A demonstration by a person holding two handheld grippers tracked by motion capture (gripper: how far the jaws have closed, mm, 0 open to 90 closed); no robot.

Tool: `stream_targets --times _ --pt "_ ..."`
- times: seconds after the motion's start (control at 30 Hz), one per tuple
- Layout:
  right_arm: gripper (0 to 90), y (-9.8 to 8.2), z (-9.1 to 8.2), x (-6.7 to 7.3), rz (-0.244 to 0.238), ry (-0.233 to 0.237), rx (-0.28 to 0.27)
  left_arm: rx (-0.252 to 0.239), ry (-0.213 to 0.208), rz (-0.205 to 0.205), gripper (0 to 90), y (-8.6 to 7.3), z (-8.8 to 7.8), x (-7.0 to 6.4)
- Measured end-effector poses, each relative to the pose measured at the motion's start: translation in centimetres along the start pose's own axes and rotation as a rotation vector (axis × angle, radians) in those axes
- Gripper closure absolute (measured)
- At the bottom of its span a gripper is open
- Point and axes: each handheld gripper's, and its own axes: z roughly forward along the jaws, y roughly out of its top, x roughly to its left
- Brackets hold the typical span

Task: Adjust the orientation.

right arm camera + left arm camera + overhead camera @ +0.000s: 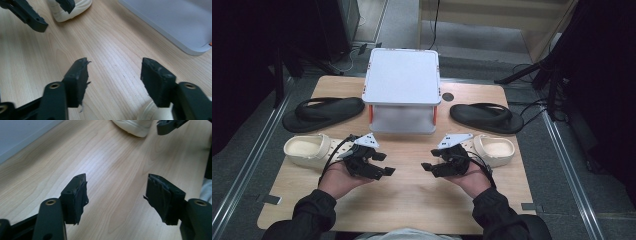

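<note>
Both grippers hover over the bare front middle of the wooden table (pixel 407 200), pointing toward each other. My left gripper (pixel 384 164) is open with nothing between its jaws (pixel 117 192). My right gripper (pixel 431 160) is open too, with only wood grain in its gap (pixel 116 75). A cream clog (pixel 307 150) lies to the left of the left hand, and another cream clog (pixel 494 150) lies to the right of the right hand. Each gripper view shows the opposite clog (pixel 133 126) (pixel 72 8) beyond the other gripper's black jaw.
A white box-like stand (pixel 402 85) with orange posts sits at the back middle; its edge shows as the white stand (pixel 170 20) in the right gripper view. A black flip-flop (pixel 324 112) lies at its left and another black flip-flop (pixel 487 117) at its right.
</note>
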Motion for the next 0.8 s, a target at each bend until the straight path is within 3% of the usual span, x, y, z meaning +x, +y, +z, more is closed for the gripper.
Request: stream_targets --times 0.03,0.2,0.4,0.47,0.5,0.53,0.67,0.8 --pt "39.3 0.0 0.0 0.0 -0.004 -0.006 -0.001 0.0 -0.015 0.002 33.5 0.0 0.1 -0.1" --pt "37.5 0.0 0.2 -0.2 0.027 0.002 0.005 0.035 -0.013 -0.01 35.0 0.0 0.1 0.0" --pt "37.4 -0.1 0.2 0.3 0.019 -0.004 0.012 0.014 -0.043 -0.023 30.9 0.2 -0.3 0.4" --pt "37.2 -0.2 0.3 0.5 0.007 -0.011 0.023 0.008 -0.041 -0.004 35.3 0.2 -0.4 0.3" --pt "37.4 -0.3 0.4 0.6 -0.007 -0.015 0.028 0.013 -0.033 0.041 39.1 0.3 -0.5 0.2" --pt "37.8 -0.4 0.4 0.7 -0.019 -0.026 0.026 0.02 -0.023 0.048 40.9 0.3 -0.4 0.2" --pt "36.9 -0.5 0.5 0.7 -0.017 -0.009 0.028 0.045 -0.024 0.043 46.9 0.5 -0.5 0.4" --pt "37.0 -0.7 0.1 0.9 -0.003 0.0 0.01 0.068 -0.018 0.041 46.9 0.5 -0.5 0.7"
